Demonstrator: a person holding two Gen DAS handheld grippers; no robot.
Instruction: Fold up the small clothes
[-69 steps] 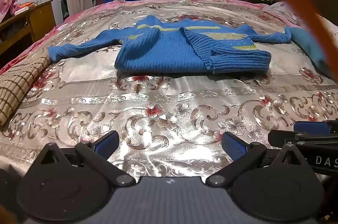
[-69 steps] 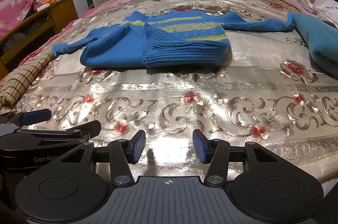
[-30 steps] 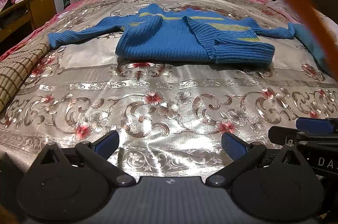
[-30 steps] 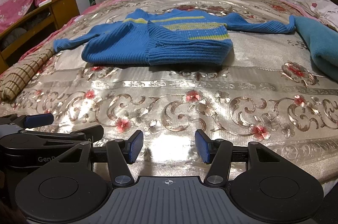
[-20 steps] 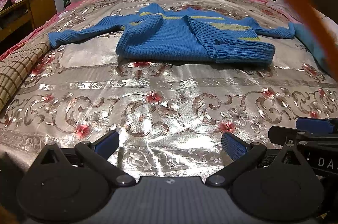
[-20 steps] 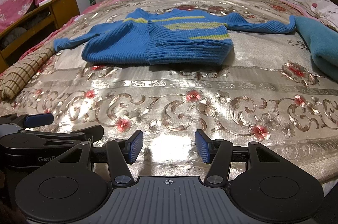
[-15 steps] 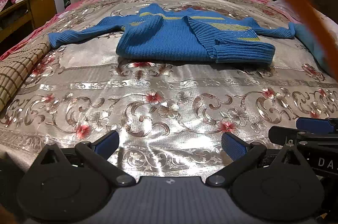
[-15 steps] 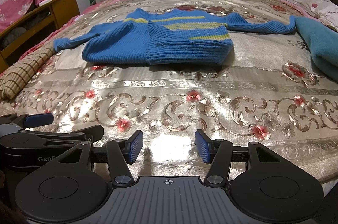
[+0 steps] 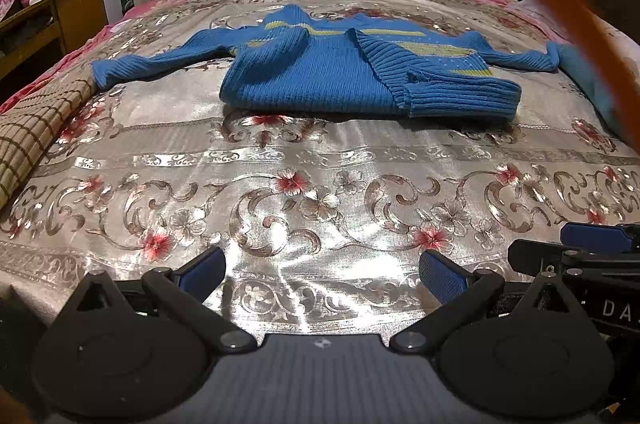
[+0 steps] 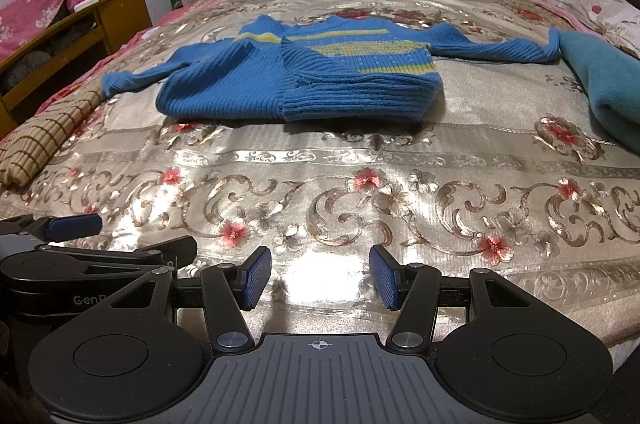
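Black tool [image 10: 320, 278] with blue ribbed pads [image 10: 256, 276], seemingly rubber.

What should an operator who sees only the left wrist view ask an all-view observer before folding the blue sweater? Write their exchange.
Operator: An orange strap blocks my right side. What lies past the blue sweater there?
Observer: A teal blanket lies right beside the far sleeve cuff; I cannot tell whether they touch.
Operator: I see the right hand-held gripper only side-on. Is it holding anything?
Observer: No. It is open and empty over the bedspread, well short of the sweater.
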